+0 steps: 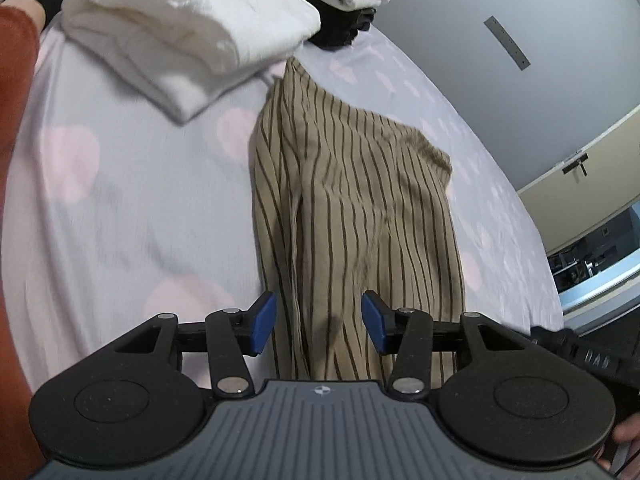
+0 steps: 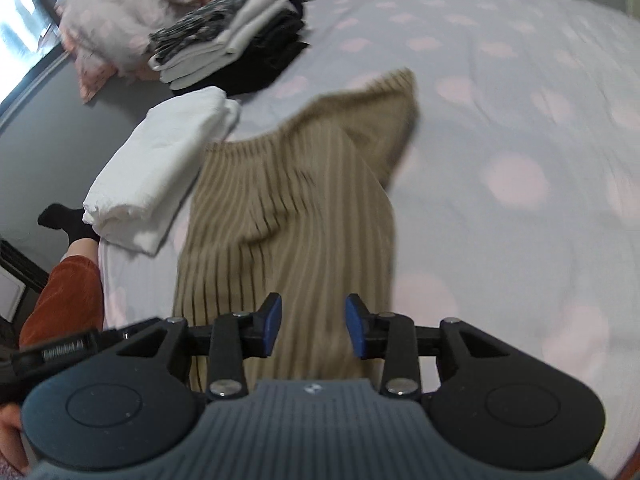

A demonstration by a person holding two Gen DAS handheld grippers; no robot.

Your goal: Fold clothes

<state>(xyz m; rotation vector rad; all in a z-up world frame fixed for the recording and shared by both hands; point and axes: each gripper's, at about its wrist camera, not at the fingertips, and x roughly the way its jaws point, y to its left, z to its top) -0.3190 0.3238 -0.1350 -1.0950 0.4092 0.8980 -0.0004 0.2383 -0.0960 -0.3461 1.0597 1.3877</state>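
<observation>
Lying below hand-held gripper: striped garment

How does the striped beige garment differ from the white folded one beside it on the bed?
The striped beige garment has dark stripes; the white folded garment is plain. The beige one lies spread out in a long, flat shape; the white one is a thick, compact bundle. Both rest on the dotted bedsheet.

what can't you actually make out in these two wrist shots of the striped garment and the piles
- Striped garment: its near end is hidden under the left gripper body, left wrist view.
- Same garment, right wrist view: blurred; near end covered by the right gripper.
- Folded stack: blurred, pieces uncountable; cut off by the top edge in the left view.
- White folded cloth: garment type unreadable.
</observation>
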